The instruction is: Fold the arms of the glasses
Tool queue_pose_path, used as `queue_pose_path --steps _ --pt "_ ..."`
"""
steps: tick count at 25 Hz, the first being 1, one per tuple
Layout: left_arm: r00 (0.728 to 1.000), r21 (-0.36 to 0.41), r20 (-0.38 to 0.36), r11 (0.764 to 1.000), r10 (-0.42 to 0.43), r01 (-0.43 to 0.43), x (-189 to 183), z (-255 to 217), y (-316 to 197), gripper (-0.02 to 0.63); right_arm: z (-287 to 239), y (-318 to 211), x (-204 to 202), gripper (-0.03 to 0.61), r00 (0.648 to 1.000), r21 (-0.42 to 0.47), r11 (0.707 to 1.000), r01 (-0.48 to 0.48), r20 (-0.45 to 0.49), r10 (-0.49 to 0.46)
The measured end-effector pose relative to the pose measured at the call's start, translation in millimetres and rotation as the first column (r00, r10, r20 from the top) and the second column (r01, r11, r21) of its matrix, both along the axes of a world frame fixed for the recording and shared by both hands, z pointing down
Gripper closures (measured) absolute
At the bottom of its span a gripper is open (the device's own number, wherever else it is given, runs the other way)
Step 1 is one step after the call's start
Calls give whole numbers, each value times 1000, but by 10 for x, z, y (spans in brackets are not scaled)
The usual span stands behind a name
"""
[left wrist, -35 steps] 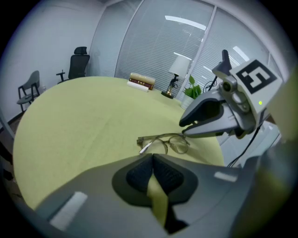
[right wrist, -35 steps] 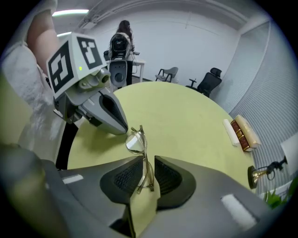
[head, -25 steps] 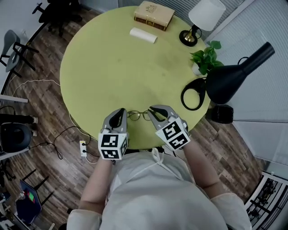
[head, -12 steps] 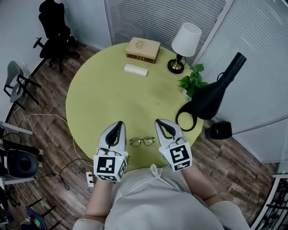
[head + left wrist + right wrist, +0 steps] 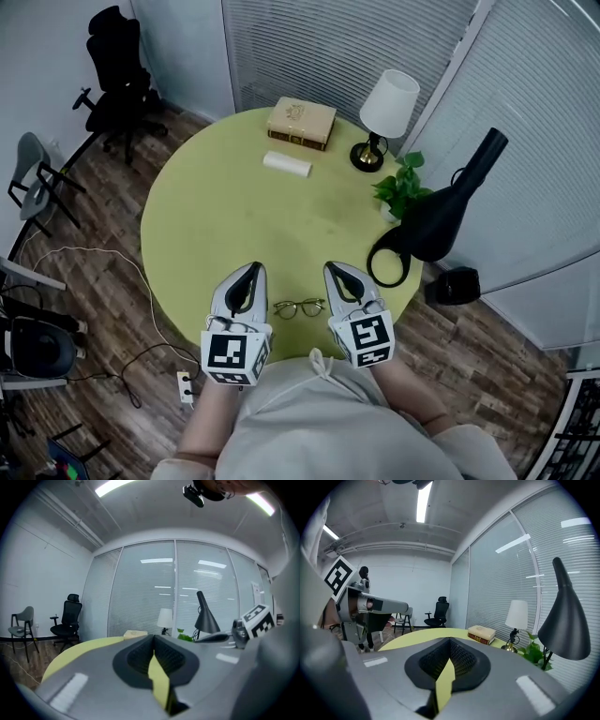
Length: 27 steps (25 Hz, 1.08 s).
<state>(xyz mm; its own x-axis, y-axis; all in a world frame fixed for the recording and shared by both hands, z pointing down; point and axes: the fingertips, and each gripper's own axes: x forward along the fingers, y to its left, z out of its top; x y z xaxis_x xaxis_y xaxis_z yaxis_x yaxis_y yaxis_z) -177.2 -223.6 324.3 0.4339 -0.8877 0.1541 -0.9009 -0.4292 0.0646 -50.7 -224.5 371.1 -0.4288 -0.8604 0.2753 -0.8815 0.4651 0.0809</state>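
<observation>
Glasses [image 5: 300, 307] lie near the table's [image 5: 234, 206] front edge. Left gripper [image 5: 251, 271] is just left of the glasses and right gripper [image 5: 335, 270] just right, both with jaws pressed together and holding nothing.

Since a second ago the left gripper [image 5: 254, 268] and right gripper [image 5: 331, 268] have come away from the glasses [image 5: 300, 307]. Their tips then stood just beside the frame, the right one angled inward. Now both point straight ahead, roughly parallel, with a wider gap on either side. The head view has shifted, now taking in the office chair [image 5: 117, 56] and blinds [image 5: 309, 47].
</observation>
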Motion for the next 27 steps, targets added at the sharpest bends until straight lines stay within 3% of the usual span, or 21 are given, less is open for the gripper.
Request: queue_pose_path --steps 13,20,27 --pt "999 -43 20 998 50 -49 -50 237 -13 607 171 16 -184 579 999 -28 1000 -10 -49 9" --pt "998 -70 21 996 60 -59 -159 384 -40 607 280 52 -397 580 997 -35 999 31 -65 -33" --pt "997 -106 27 992 69 -66 -256 574 -70 607 356 17 -480 579 999 -63 998 0 -54 -4"
